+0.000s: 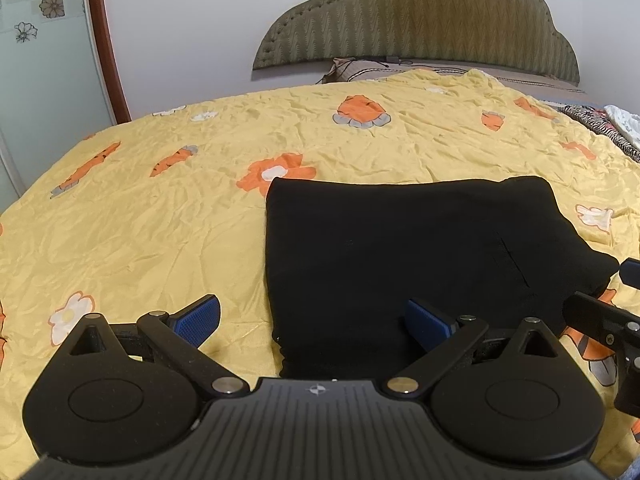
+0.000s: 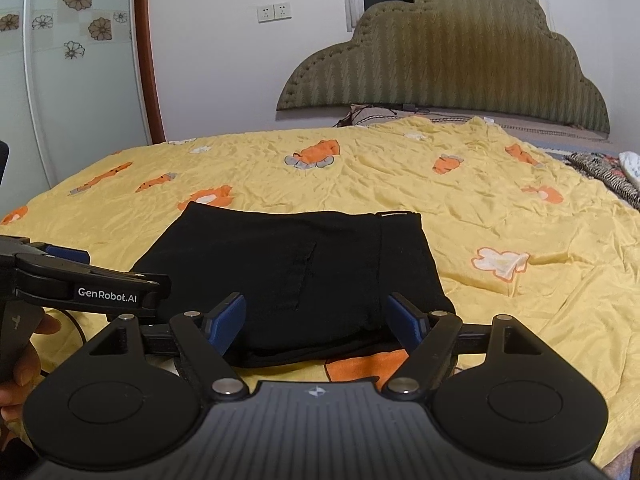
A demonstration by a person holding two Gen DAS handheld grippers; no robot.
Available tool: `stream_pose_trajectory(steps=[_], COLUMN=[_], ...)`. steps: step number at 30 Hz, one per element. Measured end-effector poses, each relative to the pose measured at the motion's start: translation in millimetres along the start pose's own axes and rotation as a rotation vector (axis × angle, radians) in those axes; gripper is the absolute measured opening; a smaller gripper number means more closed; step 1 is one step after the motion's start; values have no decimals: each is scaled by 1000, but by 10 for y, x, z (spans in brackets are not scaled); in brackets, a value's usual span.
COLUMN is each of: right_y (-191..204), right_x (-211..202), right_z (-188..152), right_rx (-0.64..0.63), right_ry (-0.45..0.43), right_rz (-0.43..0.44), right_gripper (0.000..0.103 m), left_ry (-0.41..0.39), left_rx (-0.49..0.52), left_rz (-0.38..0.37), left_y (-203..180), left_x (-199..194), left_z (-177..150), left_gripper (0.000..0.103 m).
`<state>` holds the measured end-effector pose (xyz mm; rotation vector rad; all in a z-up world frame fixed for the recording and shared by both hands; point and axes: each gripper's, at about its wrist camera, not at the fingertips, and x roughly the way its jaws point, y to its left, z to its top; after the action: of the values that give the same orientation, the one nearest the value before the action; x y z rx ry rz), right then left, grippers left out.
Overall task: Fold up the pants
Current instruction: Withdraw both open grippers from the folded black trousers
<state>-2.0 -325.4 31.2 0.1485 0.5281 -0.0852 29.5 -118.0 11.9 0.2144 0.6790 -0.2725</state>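
Black pants (image 1: 416,252) lie folded into a compact rectangle on the yellow bedspread (image 1: 160,220); they also show in the right wrist view (image 2: 296,272). My left gripper (image 1: 312,320) is open and empty, its blue pads astride the near left corner of the pants. My right gripper (image 2: 316,322) is open and empty, just short of the near edge of the pants. The right gripper shows at the right edge of the left wrist view (image 1: 608,320). The left gripper shows at the left of the right wrist view (image 2: 80,280), held by a hand.
The yellow bedspread (image 2: 520,220) with orange carrot and flower prints covers the bed. An olive padded headboard (image 1: 420,24) stands against the far wall. Patterned clothes (image 1: 600,120) lie at the far right. A wardrobe door (image 1: 36,80) stands at the left.
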Motion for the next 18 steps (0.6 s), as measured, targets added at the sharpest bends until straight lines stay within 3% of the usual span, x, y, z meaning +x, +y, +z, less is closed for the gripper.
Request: stream_pose_trajectory(steps=[18], right_y=[85], right_x=[-68], right_z=[-6], right_rx=[-57], right_ry=[-21], right_rz=[-10], right_gripper=[77], left_ry=[3], left_rx=[44], left_rz=[11], left_y=[-71], left_x=[-30], left_z=[0], left_gripper=[101])
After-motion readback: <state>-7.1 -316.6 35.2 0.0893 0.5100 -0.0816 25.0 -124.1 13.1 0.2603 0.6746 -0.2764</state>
